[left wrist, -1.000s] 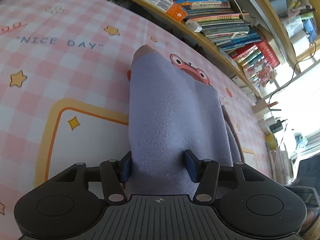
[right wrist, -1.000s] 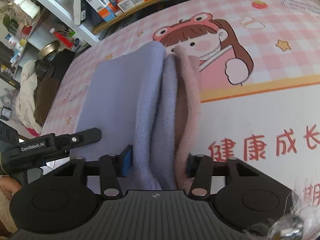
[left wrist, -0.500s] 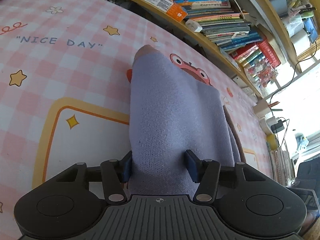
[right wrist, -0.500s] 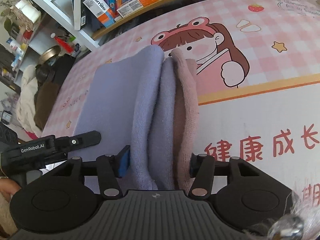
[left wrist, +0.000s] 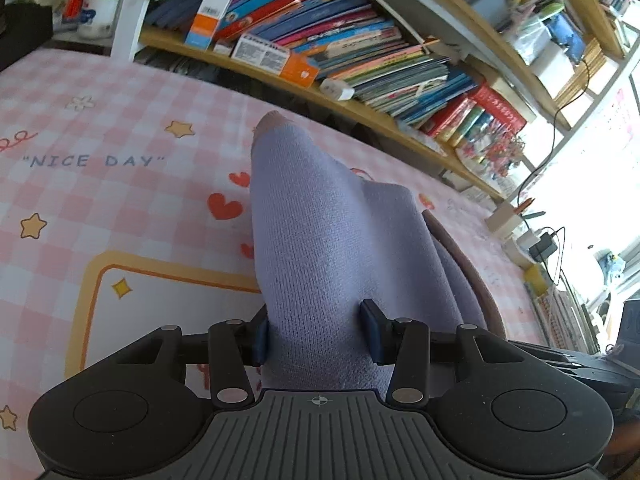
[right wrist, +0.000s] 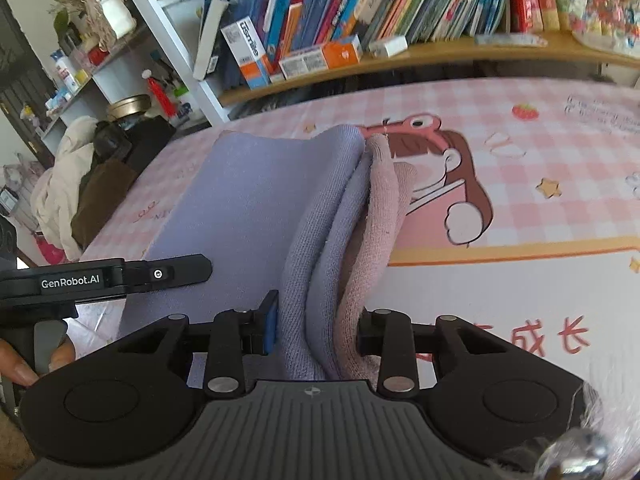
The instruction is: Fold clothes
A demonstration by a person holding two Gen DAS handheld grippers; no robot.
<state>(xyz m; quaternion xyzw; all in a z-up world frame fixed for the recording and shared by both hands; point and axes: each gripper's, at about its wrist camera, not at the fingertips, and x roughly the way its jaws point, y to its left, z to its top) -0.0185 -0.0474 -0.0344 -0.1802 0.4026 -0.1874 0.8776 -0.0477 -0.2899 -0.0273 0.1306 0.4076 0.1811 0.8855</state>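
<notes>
A lavender knit garment point(left wrist: 332, 240) with a dusty-pink part lies folded on the pink checked cartoon mat point(left wrist: 100, 200). My left gripper point(left wrist: 318, 334) is shut on the garment's near edge, the thick lavender fold bunched between its blue pads. In the right wrist view the garment point(right wrist: 248, 208) shows lavender layers and a pink layer point(right wrist: 380, 208) standing up in a ridge. My right gripper point(right wrist: 316, 334) is shut on these layers. The left gripper's body point(right wrist: 108, 278) shows at the left, over the flat lavender panel.
A low wooden bookshelf point(left wrist: 360, 64) packed with books runs along the mat's far edge and shows in the right wrist view too point(right wrist: 400, 20). A pile of clothes and a dark bag point(right wrist: 80, 184) sit past the mat's left corner. Cables and chargers point(left wrist: 540, 240) lie at the right.
Both grippers have risen and tilted up, lifting the held edge of the garment; more of the bookshelf is in view. Both grips are unchanged.
</notes>
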